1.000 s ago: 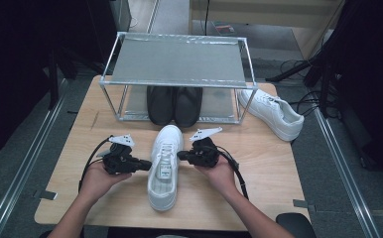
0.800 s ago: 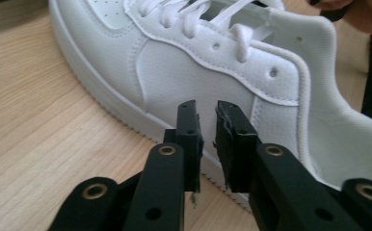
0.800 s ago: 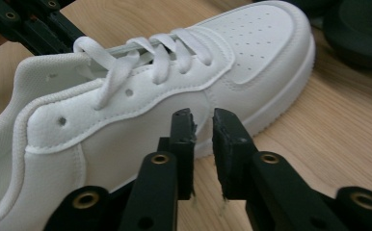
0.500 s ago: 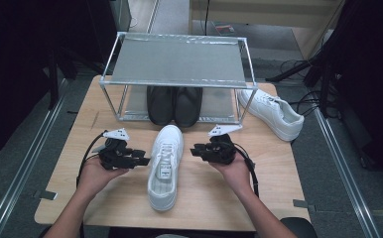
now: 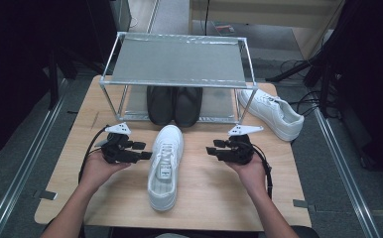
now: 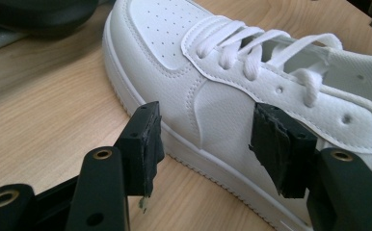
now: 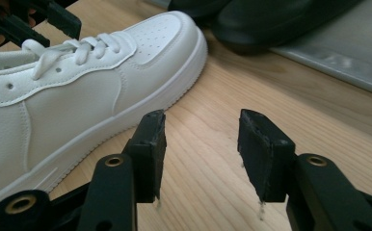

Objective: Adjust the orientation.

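White shoe (image 5: 165, 166): lies on the desk (image 5: 214, 198) between the two tools, toe toward the rack, heel near the person's edge.
Left tool (image 5: 141, 151): held in the left hand (image 5: 97, 168), released, jaws apart and empty, tips just beside the shoe's left flank.
Right tool (image 5: 213, 148): held in the right hand (image 5: 251, 168), released, jaws apart and empty, standing clear of the shoe's right flank with bare wood between.
High view: shows the wire rack (image 5: 177, 62) at the far side of the desk, a pair of black shoes (image 5: 174, 105) under its shelf, and a second white shoe (image 5: 271, 113) at the far right, beside the rack leg.
Left gripper view: shows the shoe's side panel, laces and sole seam close up between the spread jaws; whether a pad touches the shoe cannot be told.
Right gripper view: shows the perforated toe, the black shoes behind it, and the other tool beyond the laces.
Edges: the shoe's heel sits close to the near desk edge.
Open room: bare wood right of the shoe and in the near left corner.
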`<state>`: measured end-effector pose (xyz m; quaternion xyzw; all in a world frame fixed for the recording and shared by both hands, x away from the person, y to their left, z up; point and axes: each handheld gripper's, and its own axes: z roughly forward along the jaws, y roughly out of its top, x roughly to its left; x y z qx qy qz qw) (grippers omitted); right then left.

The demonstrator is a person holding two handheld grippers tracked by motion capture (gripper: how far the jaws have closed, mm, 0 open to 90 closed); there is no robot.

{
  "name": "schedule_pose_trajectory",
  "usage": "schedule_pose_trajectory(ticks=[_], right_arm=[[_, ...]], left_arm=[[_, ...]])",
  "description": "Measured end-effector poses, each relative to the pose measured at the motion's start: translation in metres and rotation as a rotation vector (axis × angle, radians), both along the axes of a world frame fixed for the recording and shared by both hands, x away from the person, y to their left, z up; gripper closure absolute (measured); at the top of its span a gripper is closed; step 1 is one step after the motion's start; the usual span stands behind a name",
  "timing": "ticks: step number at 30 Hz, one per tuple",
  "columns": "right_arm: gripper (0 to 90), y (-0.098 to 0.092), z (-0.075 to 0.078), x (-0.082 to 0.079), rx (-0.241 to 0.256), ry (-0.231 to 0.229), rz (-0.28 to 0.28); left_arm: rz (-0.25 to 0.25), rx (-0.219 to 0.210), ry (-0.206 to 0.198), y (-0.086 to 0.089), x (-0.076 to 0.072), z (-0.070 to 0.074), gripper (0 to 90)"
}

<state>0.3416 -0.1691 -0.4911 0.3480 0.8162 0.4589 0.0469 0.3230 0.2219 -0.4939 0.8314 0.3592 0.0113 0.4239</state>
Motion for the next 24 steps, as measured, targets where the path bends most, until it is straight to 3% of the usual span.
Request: schedule_pose_trajectory(ticks=[12,14,24], right_arm=[[52.9,-0.041,0.007,0.002,0.030,-0.024,-0.104],[52.7,-0.046,0.008,0.002,0.033,-0.026,-0.120],[52.8,-0.074,0.013,0.011,0.038,-0.034,-0.189]], left_arm=[[-0.012,-0.019,-0.018,-0.006,0.007,-0.001,44.1],[-0.018,0.002,-0.008,-0.008,0.008,0.000,44.1],[-0.025,0.001,-0.001,-0.009,0.010,-0.001,44.2]])
